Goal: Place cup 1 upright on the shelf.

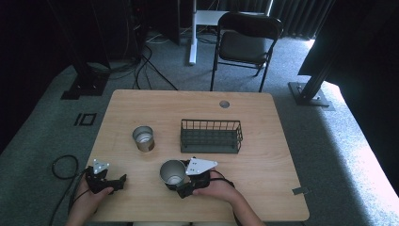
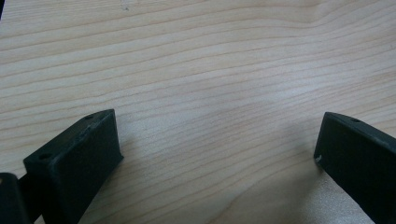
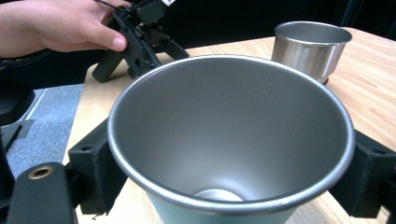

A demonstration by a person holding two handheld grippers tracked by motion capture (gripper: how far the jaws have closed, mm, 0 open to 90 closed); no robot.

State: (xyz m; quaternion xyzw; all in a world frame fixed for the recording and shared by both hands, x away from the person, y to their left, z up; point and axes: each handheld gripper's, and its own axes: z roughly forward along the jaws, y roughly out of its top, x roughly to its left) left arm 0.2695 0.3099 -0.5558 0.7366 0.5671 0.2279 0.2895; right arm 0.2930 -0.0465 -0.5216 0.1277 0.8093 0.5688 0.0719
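My right gripper [image 1: 175, 184] clamps a steel cup [image 1: 172, 173]; my left gripper [image 1: 123, 180] rests spread on the wooden table [image 1: 263, 141].

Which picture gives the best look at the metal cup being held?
The right gripper view: the cup sits close up between the black fingers, open mouth and inside clear. The high view shows it small, at the right gripper. The left gripper view looks at bare table.

two steel cups [image 1: 143, 138] [image 1: 172, 173], one wire basket [image 1: 211, 136], one chair [image 1: 247, 40].
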